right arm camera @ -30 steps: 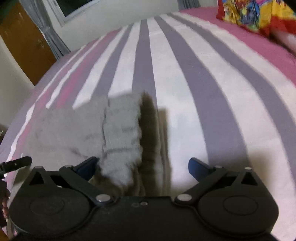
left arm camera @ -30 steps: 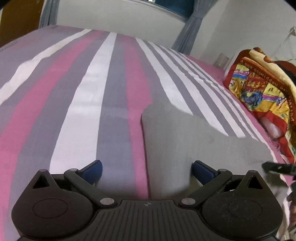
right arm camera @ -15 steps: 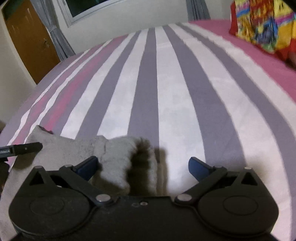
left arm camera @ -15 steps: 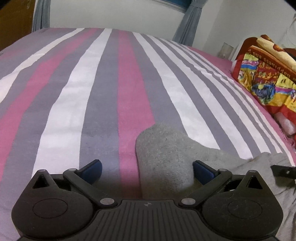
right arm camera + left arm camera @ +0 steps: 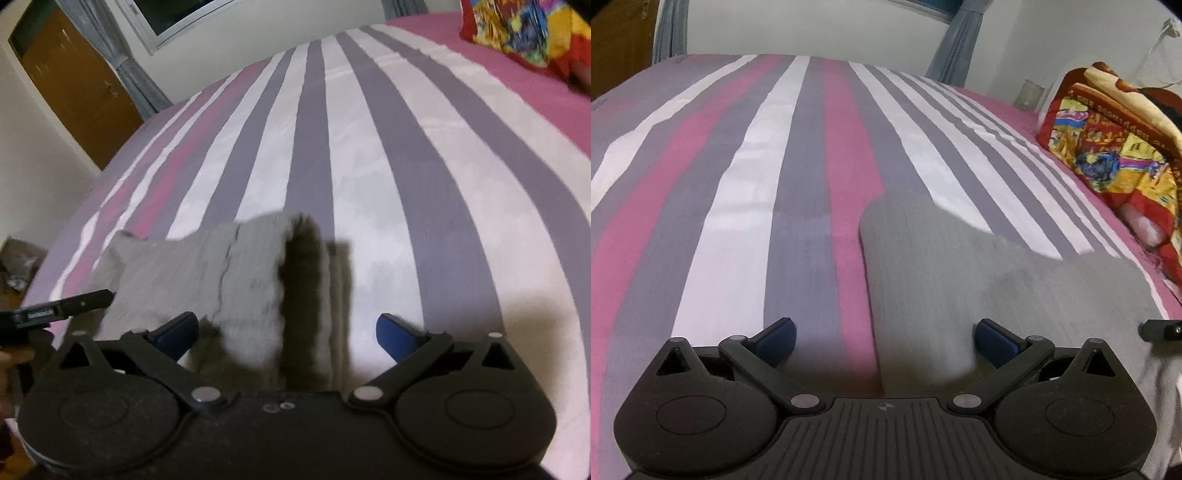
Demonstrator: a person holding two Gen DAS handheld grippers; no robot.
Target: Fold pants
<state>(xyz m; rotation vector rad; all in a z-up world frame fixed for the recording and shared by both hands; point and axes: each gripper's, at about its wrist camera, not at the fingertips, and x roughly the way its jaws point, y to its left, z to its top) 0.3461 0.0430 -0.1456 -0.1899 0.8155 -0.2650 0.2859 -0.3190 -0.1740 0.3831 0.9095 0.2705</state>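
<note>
Since half a second ago my view over the bed has pulled back: more of the grey pants (image 5: 960, 280) shows ahead of my left gripper (image 5: 882, 338) now, the cloth reaching farther up the striped bedsheet (image 5: 738, 192), and in my right wrist view the pants (image 5: 207, 273) spread farther out in front of my right gripper (image 5: 286, 330) than before.

At the far left of the left wrist view a wooden door (image 5: 617, 44) and a grey curtain (image 5: 670, 29) stand behind the bed. My left fingers (image 5: 775, 334) are spread wide and pinch nothing; the left one hangs over a grey stripe, the right one over the pants, whose straight left edge runs between them. The cloth lies flat and fans out to the right, as far as the black tip of my right gripper at the right edge. Beyond it, at the far right, sits a bright red and yellow blanket (image 5: 1108, 147).

In the right wrist view the tip of my left gripper (image 5: 62, 306) pokes in at the left, over the edge of the pants. My right fingers (image 5: 397, 334) are also spread and grip nothing. Between them a ribbed cuff of the pants stands up close to the camera, its inner side in dark shadow; I cannot tell what props it up.
</note>
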